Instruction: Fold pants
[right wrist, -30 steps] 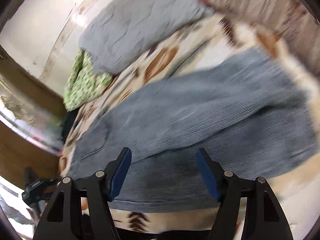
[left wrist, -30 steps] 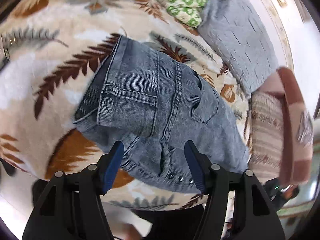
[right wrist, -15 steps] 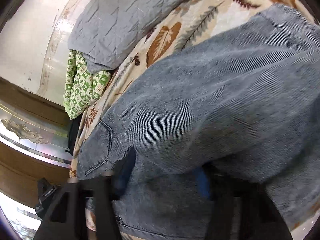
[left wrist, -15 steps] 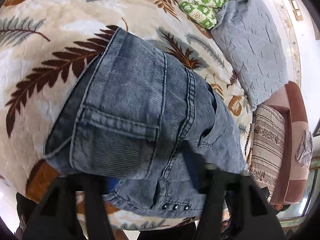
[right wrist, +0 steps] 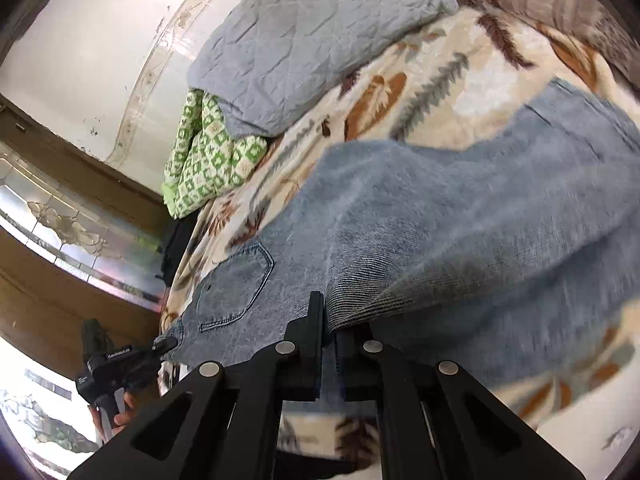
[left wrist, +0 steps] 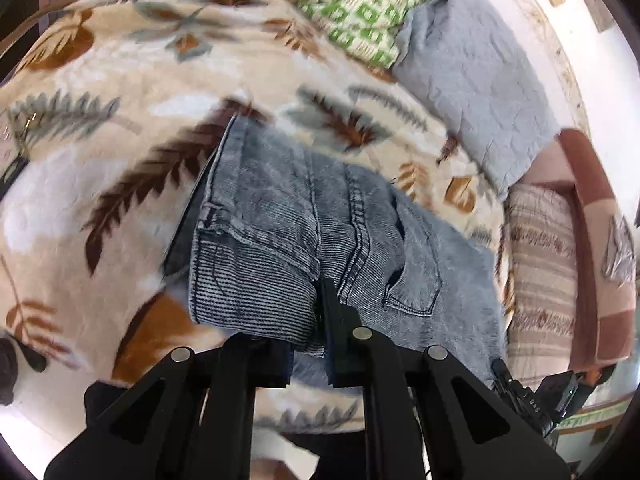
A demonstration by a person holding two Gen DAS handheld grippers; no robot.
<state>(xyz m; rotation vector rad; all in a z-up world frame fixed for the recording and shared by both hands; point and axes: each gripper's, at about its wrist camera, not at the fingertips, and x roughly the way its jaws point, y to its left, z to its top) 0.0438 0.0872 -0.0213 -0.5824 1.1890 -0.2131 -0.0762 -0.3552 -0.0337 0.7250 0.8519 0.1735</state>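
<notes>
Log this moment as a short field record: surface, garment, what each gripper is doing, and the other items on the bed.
surface: bed with a leaf-print blanket
garment: grey-blue jeans, waist end raised and doubled over, a back pocket showing
left gripper: shut on the jeans at the waist end
right gripper: shut on a lifted fold of the jeans further along
other items: grey quilt, green patterned cloth, striped pillow
fold status: first fold under way, not laid flat
</notes>
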